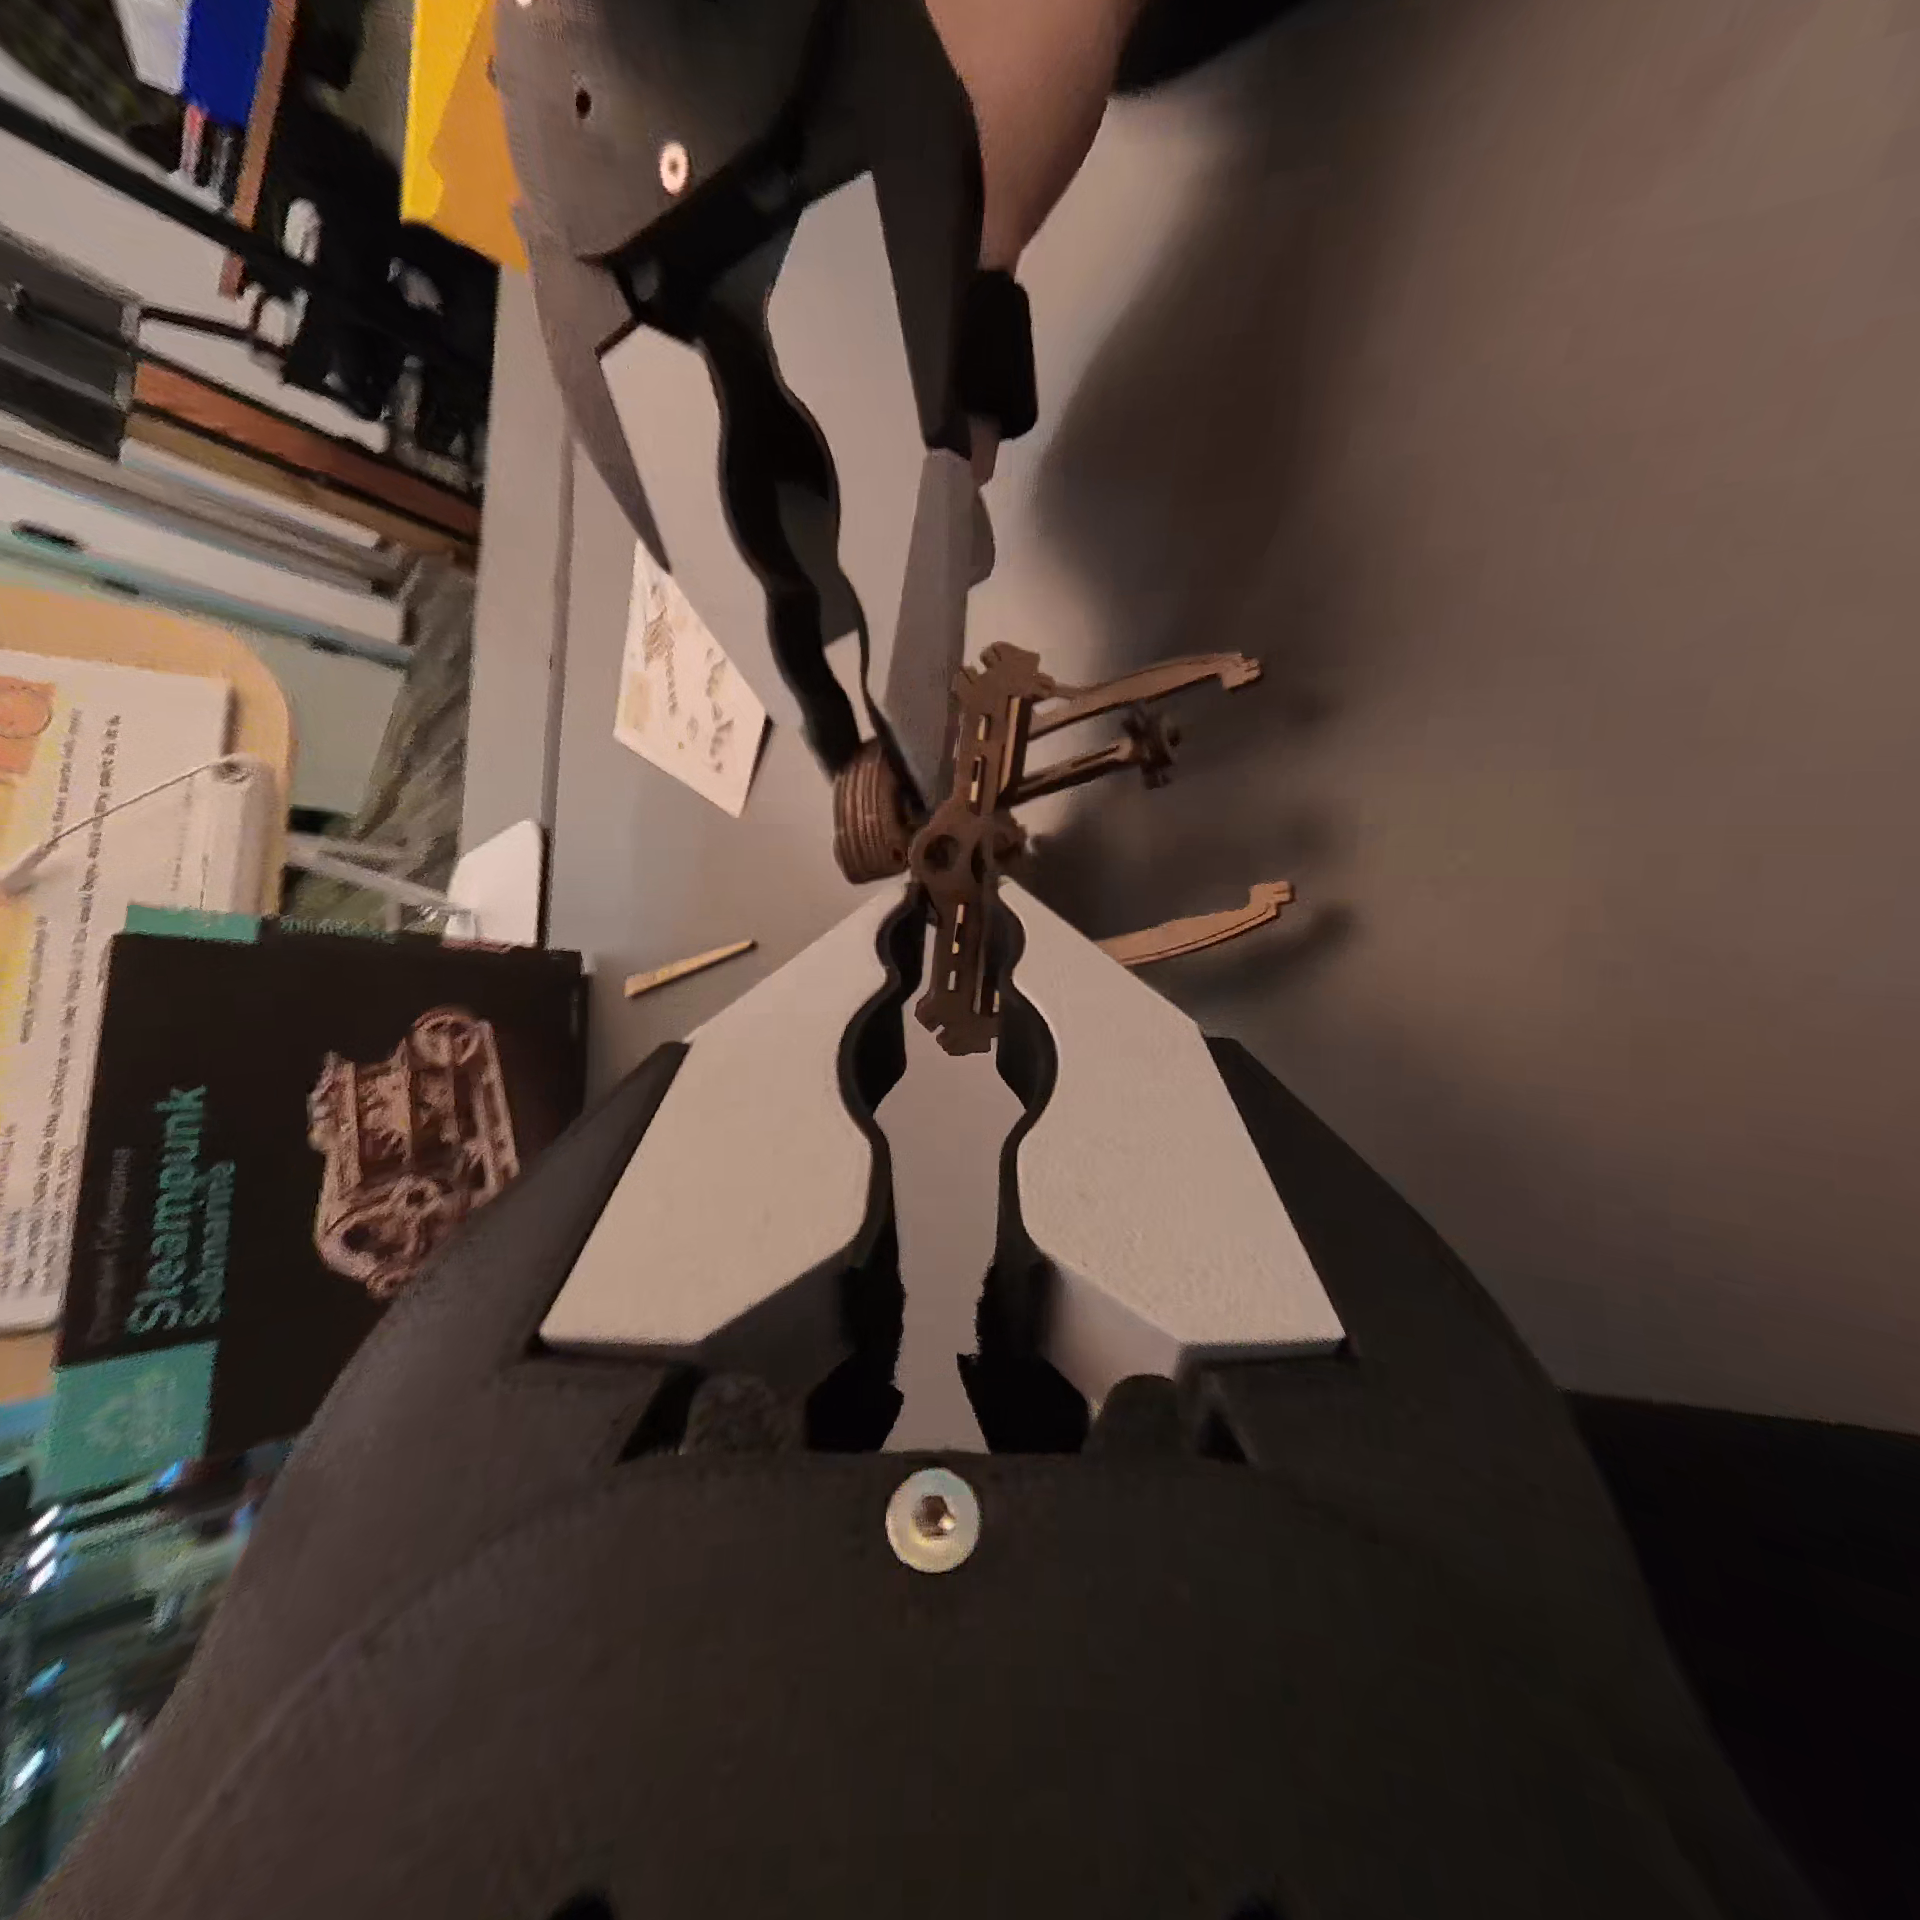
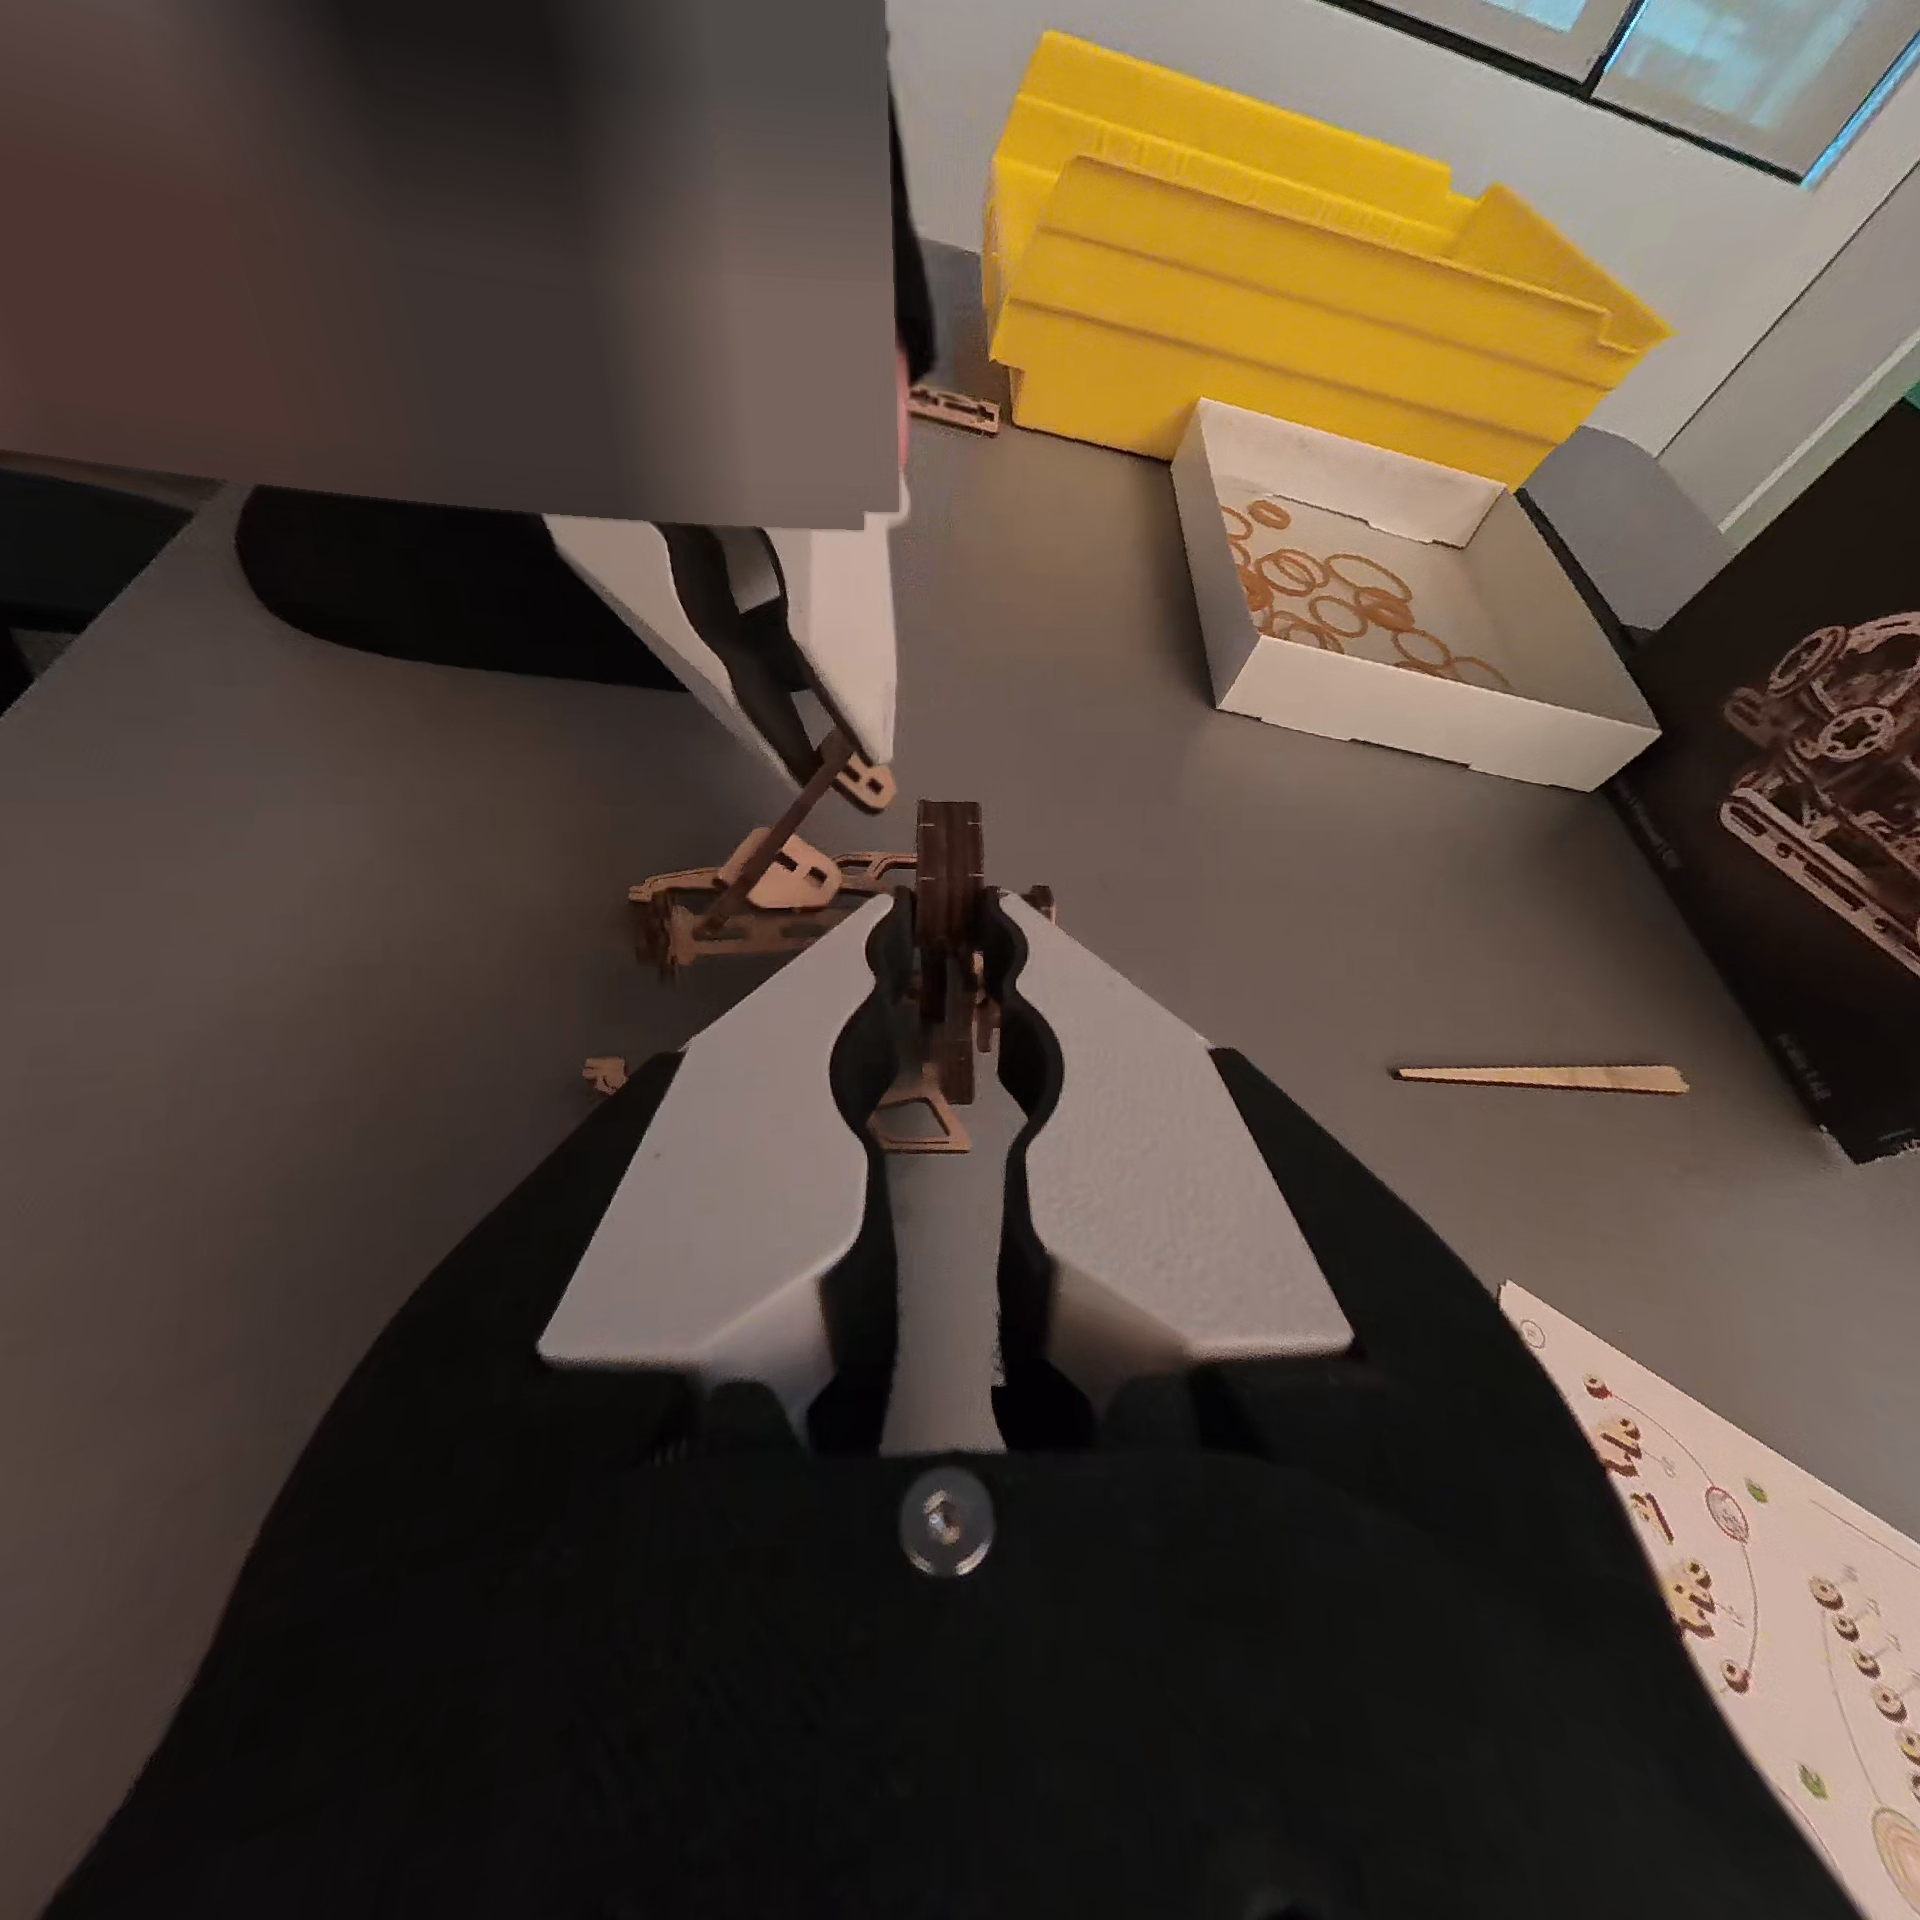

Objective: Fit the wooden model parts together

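In the left wrist view, my left gripper (image 1: 961,920) is shut on a flat slotted wooden frame (image 1: 966,987) with thin curved arms (image 1: 1143,686) sticking out to the right, held above the grey table (image 1: 1455,520). My right gripper (image 1: 883,758) comes in from the top, shut on a round stack of wooden discs (image 1: 868,831) that touches the frame's hub. In the right wrist view, my right gripper (image 2: 945,920) is shut on the disc stack (image 2: 948,868). The left gripper (image 2: 831,753) holds the frame (image 2: 769,883) just left of it.
A yellow bin (image 2: 1247,291) and a white box (image 2: 1434,717) of wooden rings stand at the back right. A dark kit box (image 2: 1818,831) is on the right, with a wooden stick (image 2: 1538,1078) beside it. An instruction sheet (image 2: 1766,1558) lies near right. A small wooden piece (image 2: 605,1075) lies on the table. My left and right fingertips are right by each other.
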The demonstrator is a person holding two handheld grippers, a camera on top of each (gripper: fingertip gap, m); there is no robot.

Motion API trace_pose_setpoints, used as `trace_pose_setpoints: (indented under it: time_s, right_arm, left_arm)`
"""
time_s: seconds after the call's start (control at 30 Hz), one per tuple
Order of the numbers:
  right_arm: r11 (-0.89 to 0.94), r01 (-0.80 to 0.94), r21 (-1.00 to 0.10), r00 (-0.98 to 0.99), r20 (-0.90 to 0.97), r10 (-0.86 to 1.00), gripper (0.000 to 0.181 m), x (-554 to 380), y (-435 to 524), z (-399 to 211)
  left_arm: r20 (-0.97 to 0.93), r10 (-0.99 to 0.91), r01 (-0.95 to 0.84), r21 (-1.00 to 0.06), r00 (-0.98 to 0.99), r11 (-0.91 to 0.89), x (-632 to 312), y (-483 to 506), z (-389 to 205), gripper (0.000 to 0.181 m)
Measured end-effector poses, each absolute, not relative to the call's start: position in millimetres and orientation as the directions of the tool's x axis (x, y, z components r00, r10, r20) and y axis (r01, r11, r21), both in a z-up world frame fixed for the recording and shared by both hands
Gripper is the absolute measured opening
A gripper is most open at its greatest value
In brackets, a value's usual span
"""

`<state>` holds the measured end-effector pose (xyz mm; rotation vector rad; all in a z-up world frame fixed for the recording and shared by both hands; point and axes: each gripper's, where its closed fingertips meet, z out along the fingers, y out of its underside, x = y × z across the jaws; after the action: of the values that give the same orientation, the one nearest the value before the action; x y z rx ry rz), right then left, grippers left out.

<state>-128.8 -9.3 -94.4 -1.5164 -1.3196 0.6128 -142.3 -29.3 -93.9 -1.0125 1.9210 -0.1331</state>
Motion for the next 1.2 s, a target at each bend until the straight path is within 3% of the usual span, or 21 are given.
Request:
trace_pose_setpoints:
  time_s: [0.17,0.33,0.47,0.6,0.73,0.9,1.2]
  right_arm:
    - [0.117,0.422,-0.899,0.263,0.244,0.933,0.011,-130,-12,-95]
    - [0.095,0.421,-0.902,0.265,0.223,0.938,0.011,-130,-14,-94]
    - [-0.180,0.369,-0.912,0.288,-0.072,0.955,0.011,-133,-14,-93]
    - [-0.560,0.313,-0.767,0.294,-0.483,0.825,0.011,-134,-13,-99]
    - [-0.802,0.269,-0.534,0.264,-0.760,0.595,0.010,-133,-11,-115]
    - [-0.879,0.193,-0.435,0.232,-0.851,0.472,0.011,-129,-2,-124]
    - [-0.902,0.156,-0.403,0.290,-0.854,0.432,0.026,-120,-1,-133]
  left_arm:
    - [-0.735,-0.658,-0.660,-0.412,-0.167,0.628,-148,-35,-104,0.009]
    - [-0.740,-0.657,-0.658,-0.425,-0.142,0.621,-146,-44,-105,0.008]
    - [-0.738,-0.664,-0.651,-0.447,-0.118,0.613,-149,-44,-95,0.009]
    - [-0.679,-0.732,-0.616,-0.554,-0.055,0.560,-159,-46,-71,0.008]
    - [-0.599,-0.800,-0.592,-0.653,0.023,0.472,-178,-38,-48,0.008]
    - [-0.503,-0.863,-0.581,-0.718,0.052,0.383,-193,-33,-42,0.008]
    - [-0.483,-0.874,-0.567,-0.737,0.060,0.368,-191,-22,-44,0.008]
